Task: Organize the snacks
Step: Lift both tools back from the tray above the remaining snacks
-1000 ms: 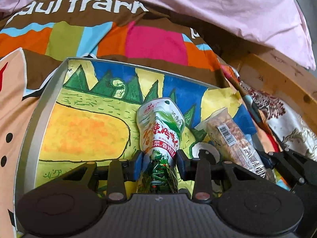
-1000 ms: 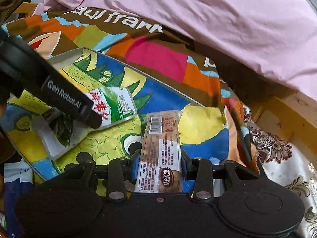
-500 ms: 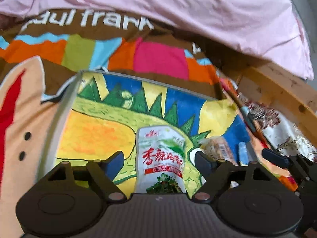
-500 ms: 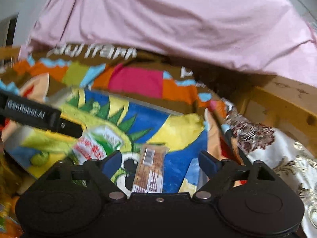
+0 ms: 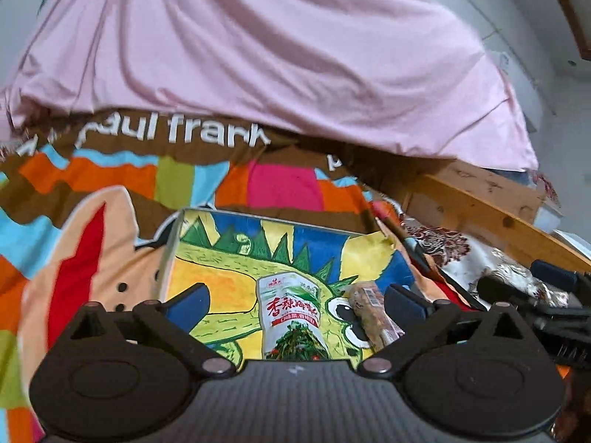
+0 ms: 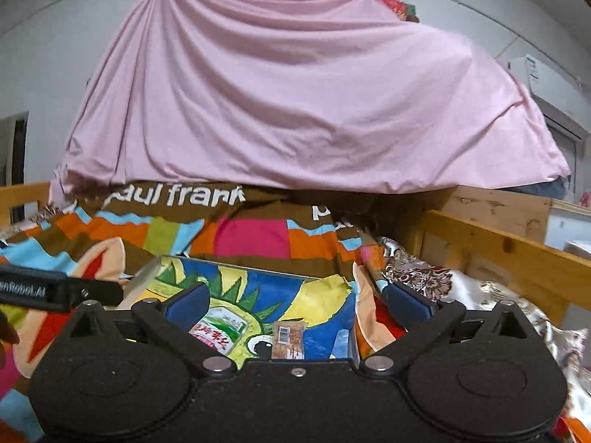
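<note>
snacks are both lying flat on the tray [image 5: 170, 254] with the dino drawing: the green pouch [image 5: 291, 313] in the middle and the brown bar [image 5: 373, 313] just beside it on its right, maybe touching, hard to tell. left gripper [image 5: 297, 304] has just been opening and is spread wide with nothing pinched; the pouch sits below the gap but the pads aren't on it. same for the right gripper [image 6: 297, 302]: just opened, spread, nothing between the pads, bar [image 6: 288, 339] lying loose under it. i'd guess both are light, crinkly film packs, slippery and soft, so they'll bend and slide rather than lift clean. best bet is pinching across the narrow width near the middle, or at a sealed end on the pouch. the bar probably crumbles if squeezed hard. tray has a low metal rim to clear on the far and left sides. plenty of open tray left of the pouch, and soft blanket [image 5: 280, 188] all round it. the bed rail [image 6: 491, 258] is off right, well apart.
</note>
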A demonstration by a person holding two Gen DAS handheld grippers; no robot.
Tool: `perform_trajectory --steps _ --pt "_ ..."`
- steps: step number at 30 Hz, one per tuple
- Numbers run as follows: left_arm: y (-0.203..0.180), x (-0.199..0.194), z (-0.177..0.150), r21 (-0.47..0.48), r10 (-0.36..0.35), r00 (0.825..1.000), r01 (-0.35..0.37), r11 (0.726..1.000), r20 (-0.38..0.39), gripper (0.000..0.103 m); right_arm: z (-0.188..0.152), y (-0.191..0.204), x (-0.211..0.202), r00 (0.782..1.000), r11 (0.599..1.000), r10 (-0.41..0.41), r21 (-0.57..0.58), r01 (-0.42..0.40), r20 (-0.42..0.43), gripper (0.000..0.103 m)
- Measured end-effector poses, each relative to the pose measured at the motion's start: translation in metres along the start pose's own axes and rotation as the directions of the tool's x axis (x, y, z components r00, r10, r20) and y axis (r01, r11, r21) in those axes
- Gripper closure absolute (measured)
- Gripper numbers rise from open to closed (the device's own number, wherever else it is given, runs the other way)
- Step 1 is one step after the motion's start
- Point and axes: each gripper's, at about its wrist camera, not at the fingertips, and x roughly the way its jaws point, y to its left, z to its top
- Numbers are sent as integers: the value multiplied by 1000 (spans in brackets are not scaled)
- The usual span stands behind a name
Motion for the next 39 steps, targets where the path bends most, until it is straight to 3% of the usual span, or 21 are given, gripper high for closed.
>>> perform_trajectory --steps 12,19,31,39 --pt "-7 -88 -35 32 -7 1000 6 999 26 0 -18 14 -80 999 999 -39 21 39 -12 1" --pt "-6 -121 -58 52 1 1000 -1 999 1 0 -35 27 -113 998 999 -46 22 47 -54 1" --pt "9 -154 -82 71 34 999 -32 997 -38 0 -67 55 -134 985 999 -34 -12 33 -168 1" --pt "20 -154 -96 60 67 991 -60 996 -119 0 -82 72 -132 971 999 -3 -32 -5 -237 1"
